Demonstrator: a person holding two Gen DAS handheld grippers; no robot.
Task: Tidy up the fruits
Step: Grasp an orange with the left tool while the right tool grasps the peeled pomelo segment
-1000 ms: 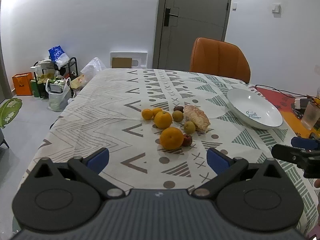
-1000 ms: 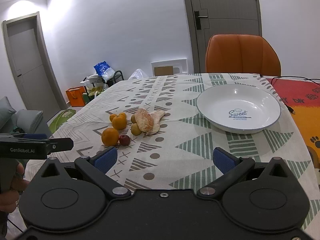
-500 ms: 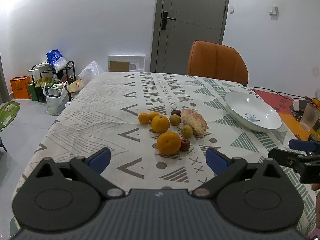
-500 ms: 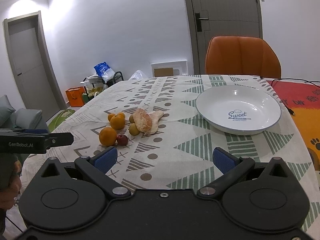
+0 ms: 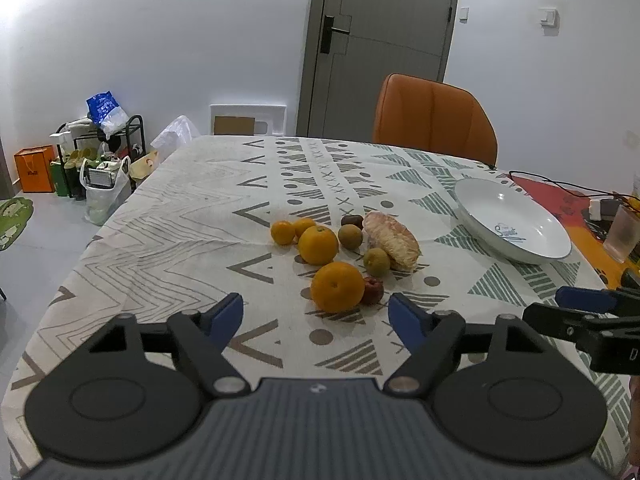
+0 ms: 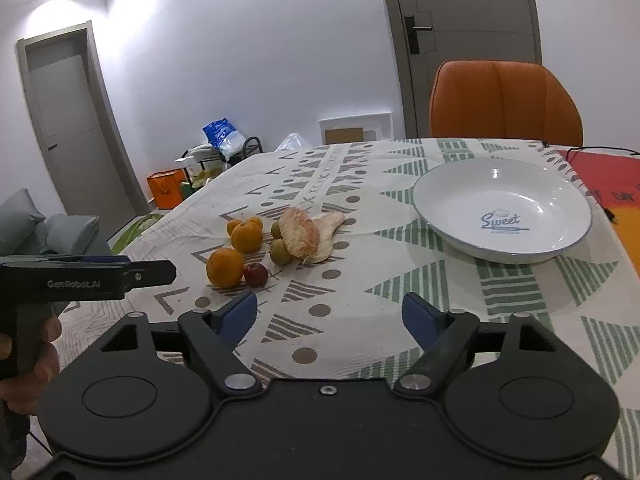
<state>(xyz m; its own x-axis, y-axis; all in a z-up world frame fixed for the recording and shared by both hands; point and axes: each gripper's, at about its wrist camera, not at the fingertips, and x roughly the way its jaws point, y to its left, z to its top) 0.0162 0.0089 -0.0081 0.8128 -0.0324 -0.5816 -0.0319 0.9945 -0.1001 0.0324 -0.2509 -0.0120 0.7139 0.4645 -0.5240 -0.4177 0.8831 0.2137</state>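
Observation:
A pile of fruit lies mid-table: a large orange nearest, a small red fruit beside it, another orange, two small tangerines, green-brown fruits and a peeled pomelo piece. An empty white plate sits to the right; it also shows in the right wrist view. My left gripper is open and empty, just short of the large orange. My right gripper is open and empty above the cloth, between pile and plate.
The table carries a patterned cloth. An orange chair stands at the far side. A glass and cables lie at the right edge on a red mat. Bags and a rack stand on the floor at left.
My left gripper has moved forward toward the fruit pile and its jaws have narrowed somewhat. The right gripper has edged forward slightly.

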